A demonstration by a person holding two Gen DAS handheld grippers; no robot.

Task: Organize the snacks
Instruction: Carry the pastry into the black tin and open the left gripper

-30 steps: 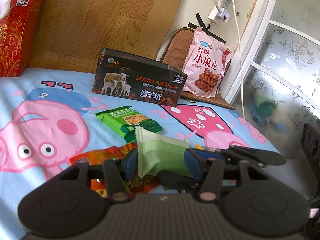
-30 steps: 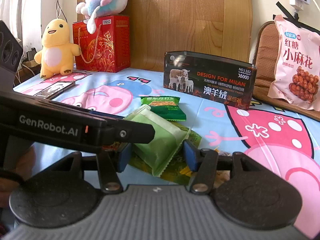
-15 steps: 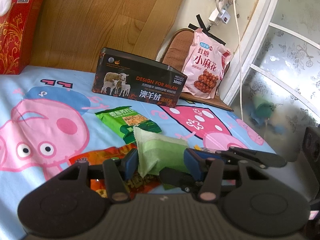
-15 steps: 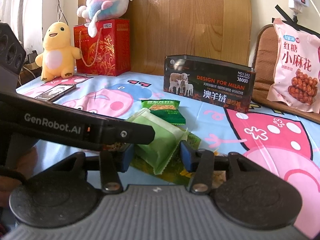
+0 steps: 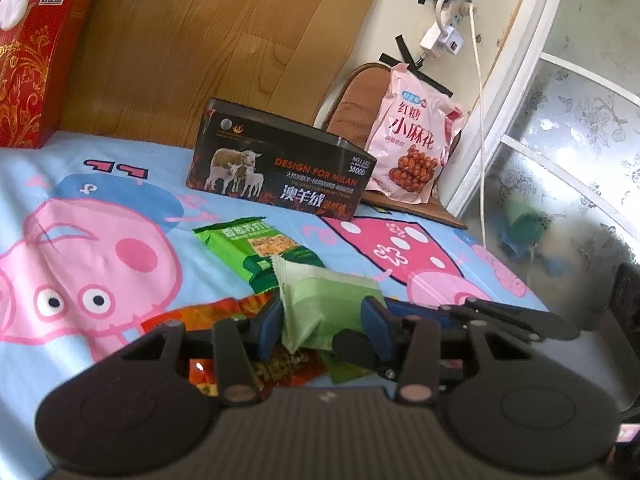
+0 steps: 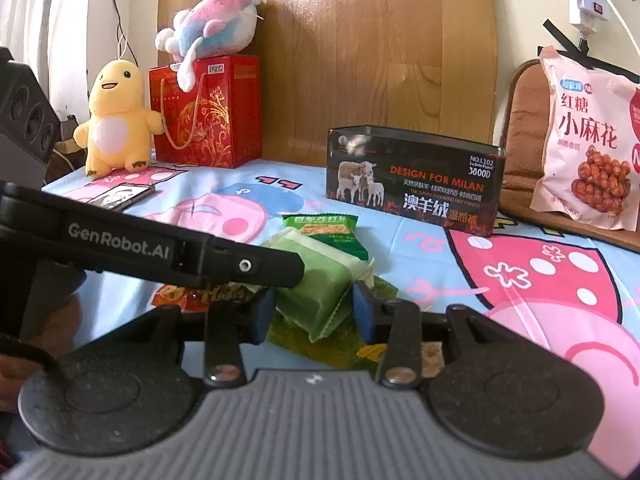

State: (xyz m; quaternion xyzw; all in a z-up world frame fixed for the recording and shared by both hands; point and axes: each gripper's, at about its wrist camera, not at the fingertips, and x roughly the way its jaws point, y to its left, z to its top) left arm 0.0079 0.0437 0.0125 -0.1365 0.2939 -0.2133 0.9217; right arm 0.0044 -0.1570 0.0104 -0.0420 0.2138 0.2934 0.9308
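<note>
Left wrist view: puts the pale green packet point(image 5: 328, 304) between the blue pads of the left gripper point(image 5: 322, 322), both pads pressed on the wrapper after the jaws have just been closing, gap narrow. Lies over an orange-red packet point(image 5: 208, 316), with a dark green packet point(image 5: 256, 248) just behind it on the cartoon sheet point(image 5: 80, 220). Right wrist view: catches the same packet from the other end, tilted, its crimped seam against one pad of the right gripper point(image 6: 314, 312); jaws likewise just closed in, both pads meeting the wrapper. Shows also a yellow-green packet point(image 6: 296, 336) under the pale one, barely seen from the left. Only from the right: a yellow plush point(image 6: 116, 120), a pastel plush point(image 6: 216, 20) on top of a red gift bag point(image 6: 208, 116), a phone point(image 6: 120, 196) flat on the sheet, and the left claw's black finger crossing in front. Only from the left: a frosted glass door point(image 5: 580, 160) at the sheet's far edge. Farther back, in both: an open black tin point(image 5: 280, 176) upright near the wood panel point(image 5: 200, 40), a pink bag point(image 5: 412, 148) leaning on a brown cushion point(image 5: 356, 100) beside it. Leaves bare sheet between the packets and the tin, and more toward the gift bag.
</note>
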